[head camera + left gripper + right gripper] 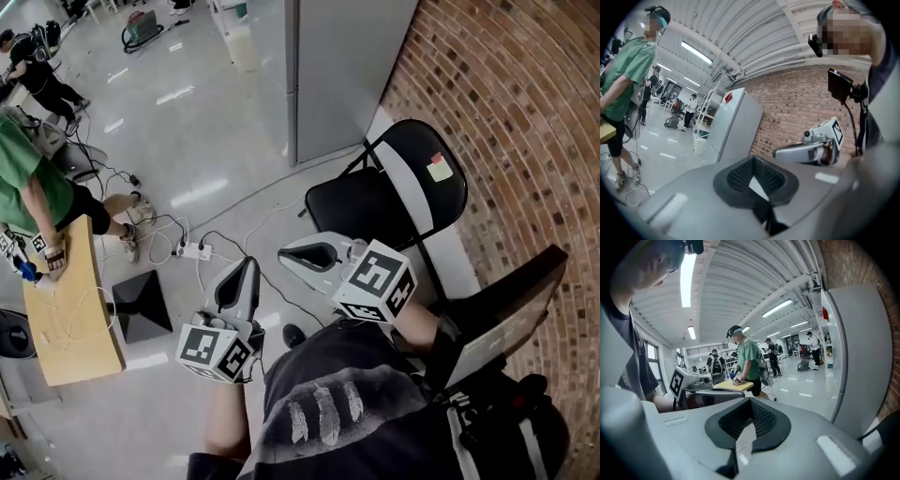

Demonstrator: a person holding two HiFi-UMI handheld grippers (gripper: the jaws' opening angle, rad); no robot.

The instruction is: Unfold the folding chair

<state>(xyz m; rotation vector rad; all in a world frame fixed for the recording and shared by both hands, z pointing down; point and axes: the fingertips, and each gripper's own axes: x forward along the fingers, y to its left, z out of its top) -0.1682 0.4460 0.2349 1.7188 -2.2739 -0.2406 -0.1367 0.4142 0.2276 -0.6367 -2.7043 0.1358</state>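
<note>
- Folding chair (384,197) stands open beside the brick wall (525,141).
- Left gripper (242,281): fingers pressed together, empty.
- Right gripper (305,255): fingers together too, empty, near the chair seat.

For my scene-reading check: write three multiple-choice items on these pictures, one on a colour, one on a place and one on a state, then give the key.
1. The shirt of the person at the wooden table is:
A. green
B. red
C. white

2. The folding chair stands:
A. on the wooden table
B. by the brick wall
C. out in the middle of the open floor

3. The left claw and the right claw are:
A. both shut, holding nothing
B. both wide open
C. both shut on the folding chair

Key:
1 A, since the head view shows a green shirt.
2 B, since the chair's backrest is close to the bricks.
3 A, since each gripper view shows its jaws together with nothing between them.
</note>
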